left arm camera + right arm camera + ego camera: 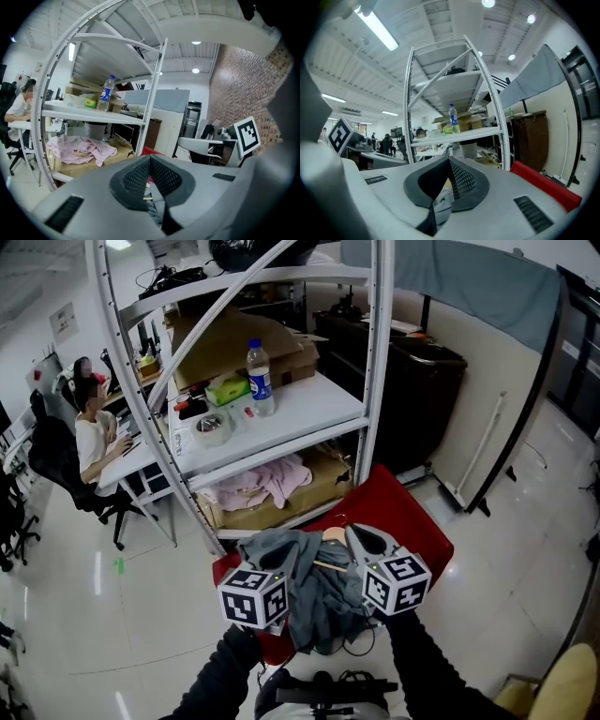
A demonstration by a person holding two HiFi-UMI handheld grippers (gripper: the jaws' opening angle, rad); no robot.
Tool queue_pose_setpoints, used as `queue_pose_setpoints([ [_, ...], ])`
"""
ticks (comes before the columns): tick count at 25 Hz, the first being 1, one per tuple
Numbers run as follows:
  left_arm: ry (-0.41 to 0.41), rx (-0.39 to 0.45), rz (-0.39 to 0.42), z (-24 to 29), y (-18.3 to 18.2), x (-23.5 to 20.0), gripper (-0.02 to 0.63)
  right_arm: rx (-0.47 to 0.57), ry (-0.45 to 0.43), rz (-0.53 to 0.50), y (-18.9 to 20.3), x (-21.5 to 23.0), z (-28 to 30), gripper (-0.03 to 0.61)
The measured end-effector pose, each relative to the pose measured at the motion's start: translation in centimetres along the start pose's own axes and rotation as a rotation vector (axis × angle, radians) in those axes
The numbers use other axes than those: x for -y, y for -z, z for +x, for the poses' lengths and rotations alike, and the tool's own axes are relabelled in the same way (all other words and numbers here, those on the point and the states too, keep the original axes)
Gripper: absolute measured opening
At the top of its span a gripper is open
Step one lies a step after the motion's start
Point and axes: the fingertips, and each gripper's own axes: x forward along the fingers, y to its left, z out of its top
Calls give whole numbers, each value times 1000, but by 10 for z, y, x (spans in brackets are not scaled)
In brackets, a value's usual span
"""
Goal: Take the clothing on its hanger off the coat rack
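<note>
The grey clothing point(314, 601) hangs bunched on a wooden hanger point(330, 536) between both grippers, in front of the white rack point(373, 381) and over a red surface point(403, 517). My left gripper point(279, 563) has its tips buried in the cloth's left side. In the left gripper view its jaws point(150, 161) meet at the tips, with grey cloth point(154, 211) and a bit of wood caught between them. My right gripper point(361, 538) is at the hanger's right end. In the right gripper view its jaws point(449, 164) are shut, with grey fabric point(440, 204) pinched between them.
The rack's middle shelf holds a water bottle point(260, 379), a tape roll point(212, 427) and cardboard boxes. A pink cloth point(262, 482) lies on the lower shelf. A person sits at a desk point(89, 427) to the left. A dark cabinet point(412, 399) stands behind the rack.
</note>
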Motion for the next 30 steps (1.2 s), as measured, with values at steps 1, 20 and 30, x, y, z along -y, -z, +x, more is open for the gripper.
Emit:
queue_pose_setpoints([
  [1, 7, 7, -6, -3, -2, 1, 3, 6, 1, 21, -2, -7, -3, 6],
  [20, 36, 20, 36, -6, -15, 12, 3, -23, -59, 60, 4, -32, -5, 6],
  [30, 29, 14, 38, -8, -13, 12, 3, -25, -71, 69, 6, -35, -6, 6],
])
